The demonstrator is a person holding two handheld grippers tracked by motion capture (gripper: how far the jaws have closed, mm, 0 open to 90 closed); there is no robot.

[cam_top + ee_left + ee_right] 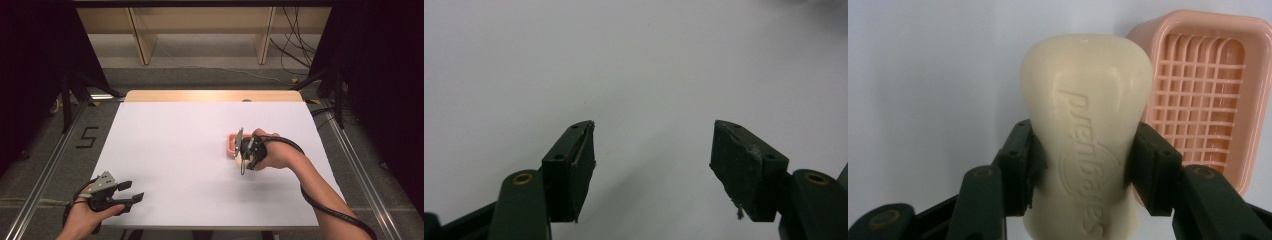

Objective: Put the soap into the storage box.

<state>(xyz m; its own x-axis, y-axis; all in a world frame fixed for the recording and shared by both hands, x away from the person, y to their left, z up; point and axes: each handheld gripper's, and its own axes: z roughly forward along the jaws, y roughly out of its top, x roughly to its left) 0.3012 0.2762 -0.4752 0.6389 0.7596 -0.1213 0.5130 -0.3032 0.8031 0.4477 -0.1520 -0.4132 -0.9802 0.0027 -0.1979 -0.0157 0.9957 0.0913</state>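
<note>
Your cream soap bar (pixel 1087 125) carries embossed lettering. Beside it, the soap dish (pixel 1208 90) is pink with a grid pattern. Your desk (pixel 175 150) is white.

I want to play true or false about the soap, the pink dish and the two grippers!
1. The right gripper squeezes the cream soap bar. True.
2. The soap lies inside the pink soap dish. False: it is beside the dish, which holds nothing.
3. The left gripper holds a sponge. False: it is open, with nothing between its jaws.
4. The soap has letters pressed into it. True.
5. The left gripper sits near the table's front left corner. True.
</note>
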